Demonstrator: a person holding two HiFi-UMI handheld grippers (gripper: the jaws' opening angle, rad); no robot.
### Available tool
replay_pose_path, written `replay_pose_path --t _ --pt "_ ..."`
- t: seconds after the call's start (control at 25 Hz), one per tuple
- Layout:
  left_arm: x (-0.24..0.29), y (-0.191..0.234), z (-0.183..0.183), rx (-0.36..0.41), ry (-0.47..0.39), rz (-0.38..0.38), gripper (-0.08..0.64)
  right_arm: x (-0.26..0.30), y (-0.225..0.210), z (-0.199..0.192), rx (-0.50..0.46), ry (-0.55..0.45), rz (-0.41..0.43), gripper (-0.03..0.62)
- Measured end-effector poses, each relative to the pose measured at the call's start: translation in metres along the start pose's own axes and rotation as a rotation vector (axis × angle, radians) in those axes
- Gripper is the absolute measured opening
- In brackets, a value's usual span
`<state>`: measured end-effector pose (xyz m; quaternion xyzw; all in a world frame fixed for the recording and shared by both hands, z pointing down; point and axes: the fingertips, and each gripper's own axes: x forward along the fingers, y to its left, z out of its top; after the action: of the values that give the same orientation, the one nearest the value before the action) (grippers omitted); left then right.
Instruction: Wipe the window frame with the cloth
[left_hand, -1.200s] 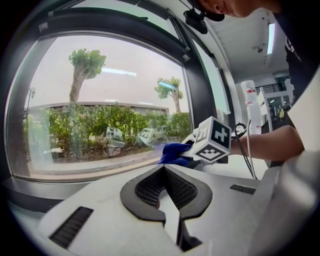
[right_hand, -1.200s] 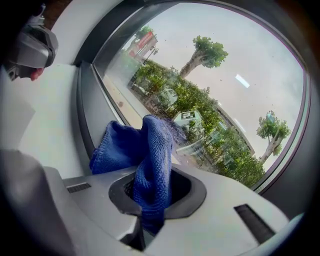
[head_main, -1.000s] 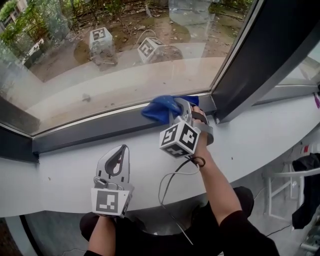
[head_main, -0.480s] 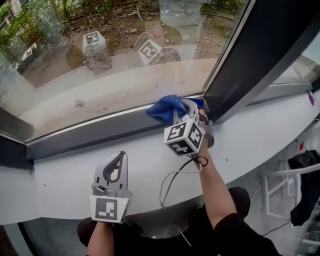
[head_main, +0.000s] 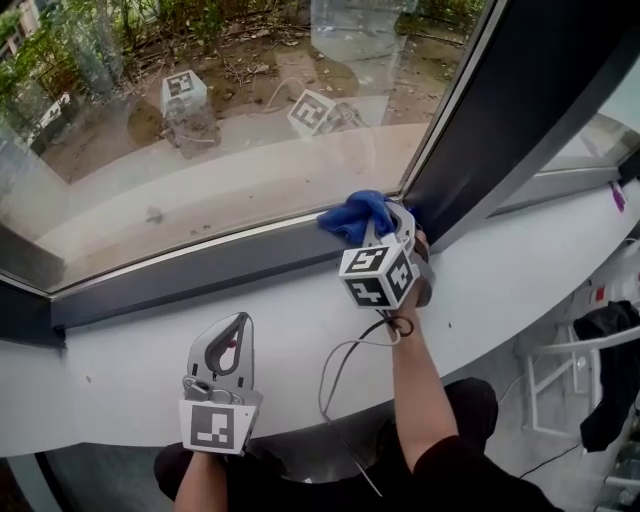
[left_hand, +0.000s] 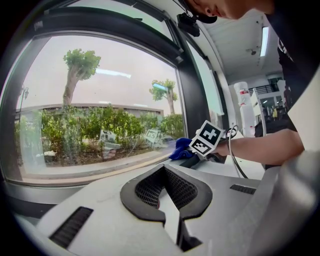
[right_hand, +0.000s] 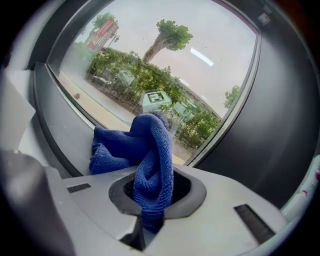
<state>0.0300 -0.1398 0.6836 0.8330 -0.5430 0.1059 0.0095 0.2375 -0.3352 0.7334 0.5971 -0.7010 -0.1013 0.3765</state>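
At right-hand end of window frame's lower rail (head_main: 200, 268), hard against dark upright post (head_main: 520, 110): blue microfibre cloth (head_main: 353, 214), bunched, one fold pinched between jaws of right gripper (head_main: 380, 228), remainder spilling forward onto rail just below glass pane (head_main: 230, 120). Per right gripper view: jaws clamped on cloth, short tail of fabric hanging beneath them. Over white sill (head_main: 520, 270), well apart to the left: left gripper (head_main: 237, 325), jaws closed together, nothing between them, nose pointed toward the frame, no part in the wipe. Task status, as a judgement: wiping under way, cloth at the corner where rail meets post. Lower rail dark and even along its visible length, so wiped and unwiped stretches not distinguishable. Probably outstanding: upright post, possibly the long rail stretch to the left, plus any frame members out of view. Beyond pane: bare ground and shrubs, with faint reflections of both marker cubes in the glass.
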Motion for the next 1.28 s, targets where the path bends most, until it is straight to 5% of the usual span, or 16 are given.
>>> replay_pose_path --t 0.16,0.28,0.56,0.68,0.92,1.28 --pt "0.0 -0.001 -0.001 -0.006 -0.002 -0.002 0.005 0.001 -0.009 -0.006 0.088 0.036 -0.089 0.035" --pt "-0.001 0.0 -0.002 -0.015 0.0 -0.002 0.005 0.0 -0.016 -0.006 0.261 0.026 -0.104 0.037" --pt "0.0 -0.001 -0.001 -0.022 0.003 -0.012 0.005 -0.009 -0.037 -0.024 1.118 -0.052 -0.103 0.035" --pt "-0.001 0.001 0.0 -0.038 0.004 -0.004 0.005 -0.009 -0.047 -0.035 1.341 -0.061 -0.136 0.035" --pt "0.0 0.001 -0.001 -0.024 0.004 -0.012 0.005 -0.009 -0.051 -0.038 1.423 -0.071 -0.143 0.035" --pt "0.002 -0.003 -0.004 -0.009 0.011 -0.015 0.005 -0.006 -0.067 -0.018 1.403 -0.123 -0.109 0.035"
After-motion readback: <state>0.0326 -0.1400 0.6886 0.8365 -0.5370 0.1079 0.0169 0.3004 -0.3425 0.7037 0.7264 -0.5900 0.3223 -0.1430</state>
